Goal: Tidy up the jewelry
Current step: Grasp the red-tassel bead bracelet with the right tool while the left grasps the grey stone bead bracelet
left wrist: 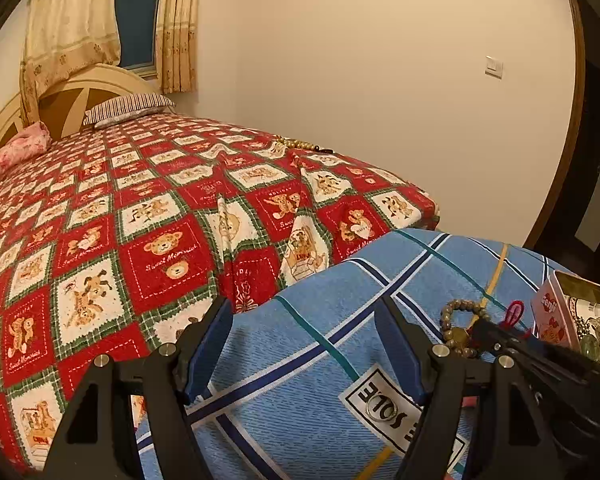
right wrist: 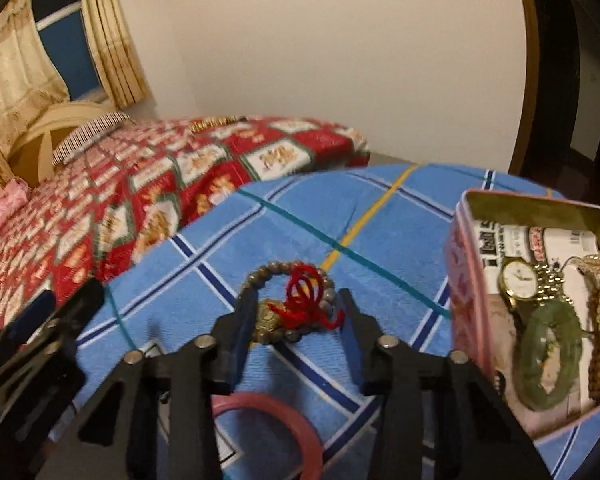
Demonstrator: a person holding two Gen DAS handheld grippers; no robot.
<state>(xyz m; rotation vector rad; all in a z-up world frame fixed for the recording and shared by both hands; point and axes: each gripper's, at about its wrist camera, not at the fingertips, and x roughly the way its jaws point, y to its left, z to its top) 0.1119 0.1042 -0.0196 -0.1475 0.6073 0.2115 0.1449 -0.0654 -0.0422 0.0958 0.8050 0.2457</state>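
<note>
Blue plaid cloth (right wrist: 300, 216) bears bead bracelet (right wrist: 288, 300) between right hand-held gripper (right wrist: 296, 316) fingers.

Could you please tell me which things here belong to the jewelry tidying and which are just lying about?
Job:
- bead bracelet, between the right gripper's fingers
- tin holding a watch and jade bangle
- ring
- pink bangle
- bead string on the far bedspread

Lying about:
- pillow
- curtains
- light switch
</note>
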